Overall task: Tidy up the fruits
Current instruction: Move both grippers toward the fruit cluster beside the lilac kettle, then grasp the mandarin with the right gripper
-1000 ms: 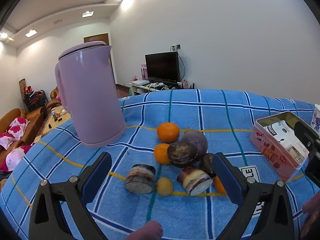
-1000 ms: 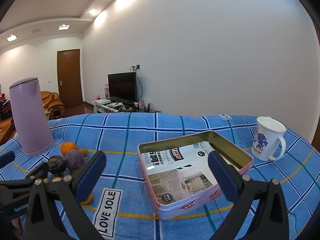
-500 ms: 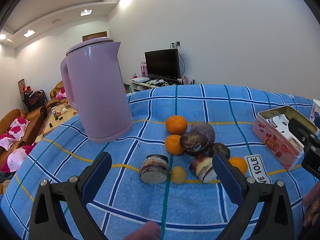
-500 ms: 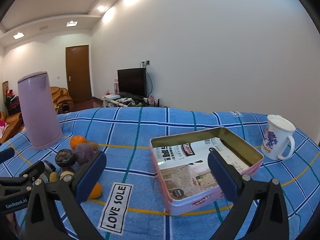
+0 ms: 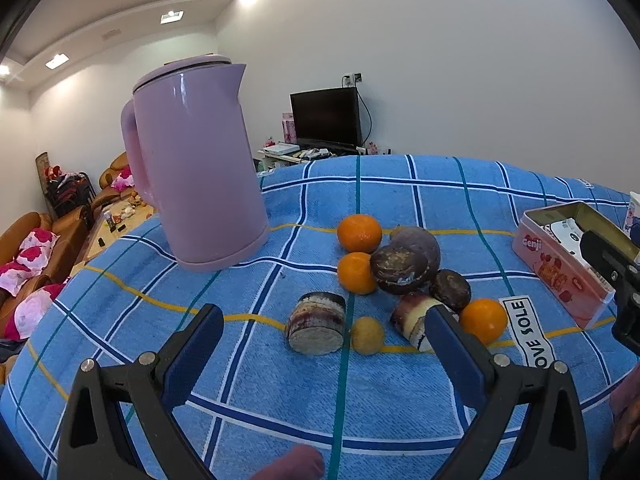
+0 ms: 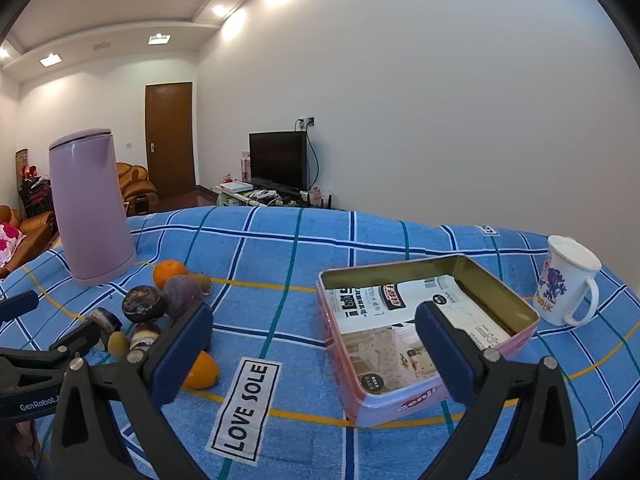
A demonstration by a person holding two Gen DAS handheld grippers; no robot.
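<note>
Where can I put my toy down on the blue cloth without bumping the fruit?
Bare cloth lies between the LOVE SOLE label and the fruit pile, and behind the pink tin. Crowded: beside the purple kettle.

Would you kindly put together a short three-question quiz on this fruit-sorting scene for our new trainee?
1. True or false: the pink tin already holds a piece of fruit.
2. How many oranges show in the left wrist view? A) one B) three C) five
3. Fill in: the white mug stands to the ____ of the tin in the right wrist view.

Key
1. False: only printed paper lies inside.
2. B: two beside the dark fruits and one near the left gripper, which is open, as is the right gripper.
3. Right.
</note>
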